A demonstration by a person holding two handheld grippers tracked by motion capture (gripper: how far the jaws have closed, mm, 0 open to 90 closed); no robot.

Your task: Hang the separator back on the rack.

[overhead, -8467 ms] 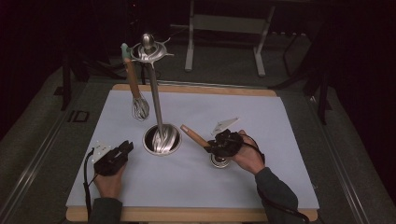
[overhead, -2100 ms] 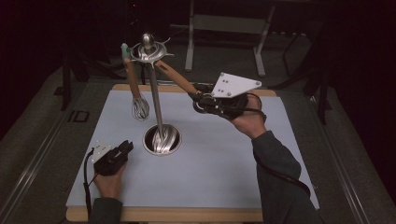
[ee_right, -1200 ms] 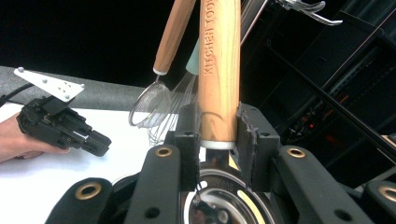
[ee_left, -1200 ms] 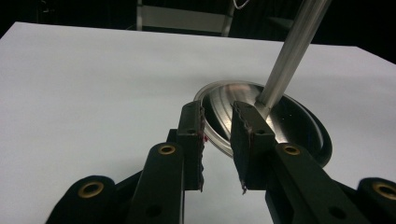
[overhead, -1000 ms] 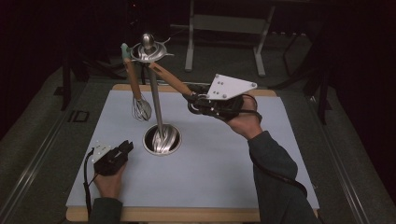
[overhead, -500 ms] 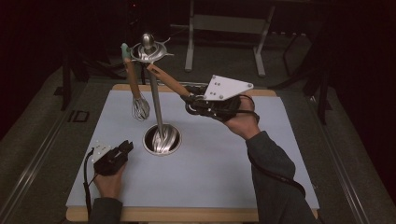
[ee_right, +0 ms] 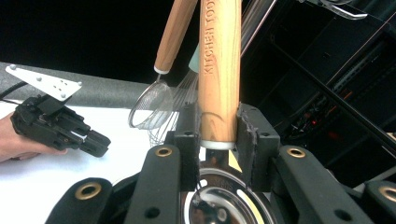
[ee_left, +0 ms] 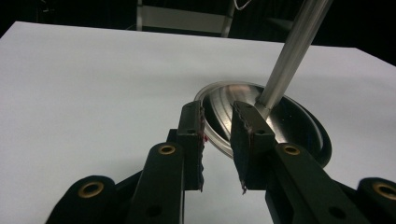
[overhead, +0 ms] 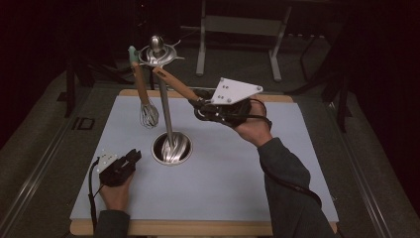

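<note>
the wooden handle (ee_right: 219, 70) bears engraved capitals reading "kitchen too", cut off at the top edge of the right gripper view.

Wooden-handled utensil (overhead: 174, 84) slants up to the stand's hook ring (overhead: 157, 53).

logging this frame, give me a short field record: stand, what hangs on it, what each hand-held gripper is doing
stand: metal utensil stand, upright pole on a round base, on the pale mat
hanging: whisk with wooden handle
right hand-held gripper: raised, shut on a wooden-handled utensil, handle tip up at the stand's top ring
left hand-held gripper: low on the mat, jaws apart, nothing between them, near the base
</note>
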